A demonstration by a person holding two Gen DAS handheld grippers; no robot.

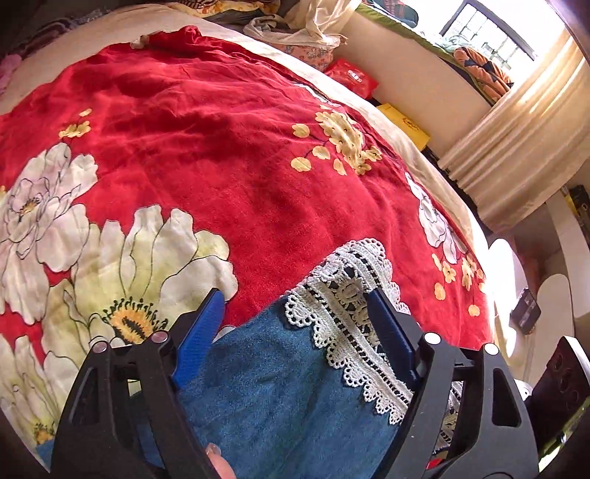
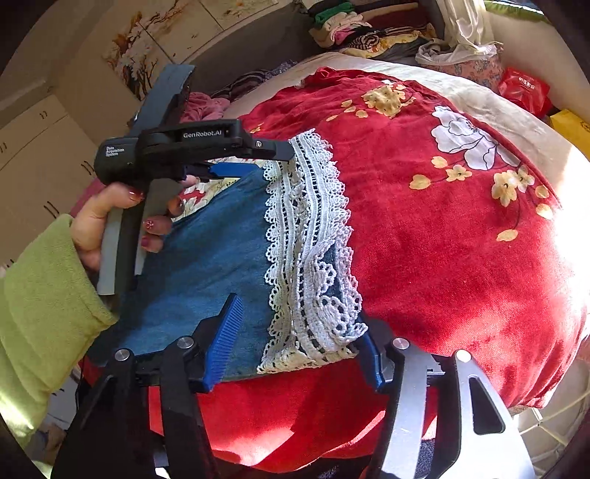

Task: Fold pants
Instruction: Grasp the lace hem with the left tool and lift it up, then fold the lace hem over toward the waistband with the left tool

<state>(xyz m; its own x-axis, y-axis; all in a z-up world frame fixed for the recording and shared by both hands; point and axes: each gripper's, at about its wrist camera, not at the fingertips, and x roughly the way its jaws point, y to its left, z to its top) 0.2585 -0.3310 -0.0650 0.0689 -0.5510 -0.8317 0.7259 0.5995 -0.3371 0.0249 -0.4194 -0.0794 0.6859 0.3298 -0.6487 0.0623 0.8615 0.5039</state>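
Blue denim pants [image 2: 206,258] with a white lace hem [image 2: 313,258] lie on a red floral bedspread [image 2: 442,239]. They also show in the left wrist view [image 1: 276,398], lace hem [image 1: 354,306] ahead. My left gripper [image 1: 295,317] is open, its blue fingers [image 1: 201,335] straddling the hem's far corner; it also shows in the right wrist view [image 2: 273,158], held by a hand. My right gripper [image 2: 298,339] is open, its blue fingers [image 2: 225,339] on either side of the hem's near corner.
The bed's cream sheet edge [image 1: 405,143] runs along the right. A red packet [image 1: 352,75] and a yellow box [image 1: 405,125] lie beside the bed. Piled clothes [image 2: 354,25] sit at the head. Curtains [image 1: 516,147] hang by the window.
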